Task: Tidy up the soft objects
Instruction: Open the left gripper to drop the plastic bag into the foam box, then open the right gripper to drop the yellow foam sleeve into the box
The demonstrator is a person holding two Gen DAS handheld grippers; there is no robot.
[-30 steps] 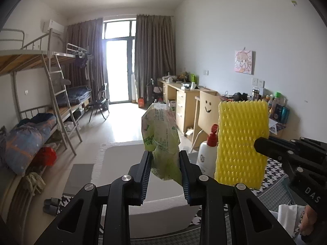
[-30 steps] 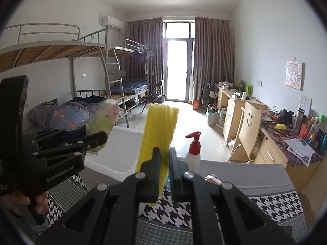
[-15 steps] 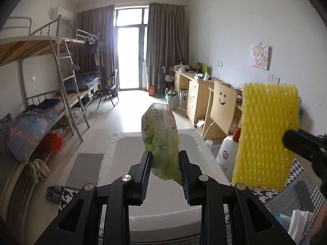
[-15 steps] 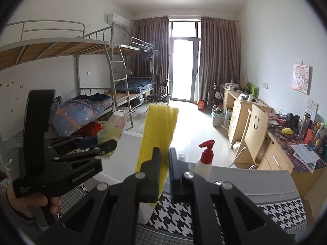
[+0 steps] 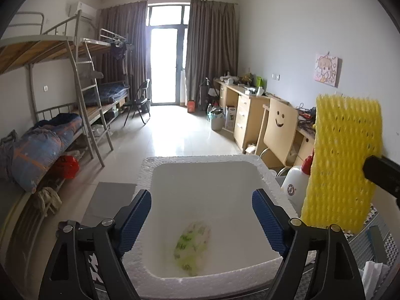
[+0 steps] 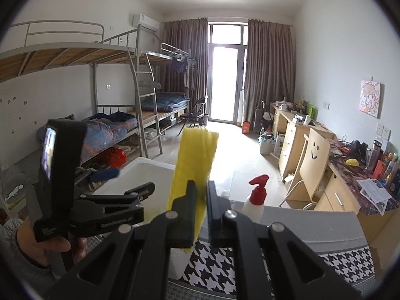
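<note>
A white foam box (image 5: 200, 158) fills the lower middle of the left wrist view. A green-printed plastic bag (image 5: 192, 247), blurred, lies loose inside it near the front wall. Above the box my left gripper (image 5: 201, 221) hangs with its jaws opening wide and nothing between the blue pads (image 5: 135, 220). In the right wrist view my right gripper (image 6: 201, 207) is shut on a yellow foam net sleeve (image 6: 193, 162), which it holds upright. That sleeve (image 5: 342, 160) shows at the right of the left wrist view, beside the box. The left gripper (image 6: 105, 195) sits over the box (image 6: 140, 172), held by a hand.
A white pump bottle with a red top (image 6: 255, 200) stands on the houndstooth-patterned table (image 6: 250, 267) right of the box. White tissue (image 5: 375, 275) lies at the table's lower right. Beyond are a smiley-face chair (image 6: 313, 160), desks and bunk beds (image 6: 112, 135).
My left gripper let go of the green bag, which dropped into the foam box, and its jaws spread wide. The right gripper kept the yellow sleeve and shifted slightly.
</note>
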